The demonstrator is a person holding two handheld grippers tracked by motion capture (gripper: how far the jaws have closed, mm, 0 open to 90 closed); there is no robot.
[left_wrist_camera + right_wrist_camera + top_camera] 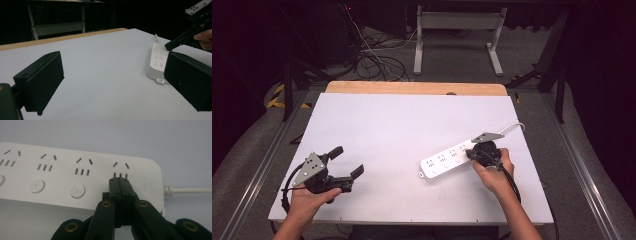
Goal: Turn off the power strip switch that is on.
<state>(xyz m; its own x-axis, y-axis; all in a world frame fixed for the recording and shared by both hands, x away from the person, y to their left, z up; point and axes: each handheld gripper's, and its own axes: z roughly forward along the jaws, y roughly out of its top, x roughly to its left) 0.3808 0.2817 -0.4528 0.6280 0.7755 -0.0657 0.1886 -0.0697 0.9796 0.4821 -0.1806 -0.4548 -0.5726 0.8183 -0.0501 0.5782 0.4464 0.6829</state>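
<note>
A white power strip (447,161) lies slanted on the right half of the white table (402,125); its white cord (512,127) runs off to the far right. My right gripper (468,154) is shut, with nothing between its jaws. In the right gripper view its closed tips (120,181) rest on the top of the power strip (62,177), just below the socket nearest the cord (190,190). Round buttons sit under the other sockets. My left gripper (349,160) hovers open at the front left, well apart from the power strip (157,58), and holds nothing.
A wooden strip (412,88) borders the table's far edge. Beyond it on the floor stand a white desk frame (457,22) and a tangle of cables (377,62). Metal rails run along both sides of the table.
</note>
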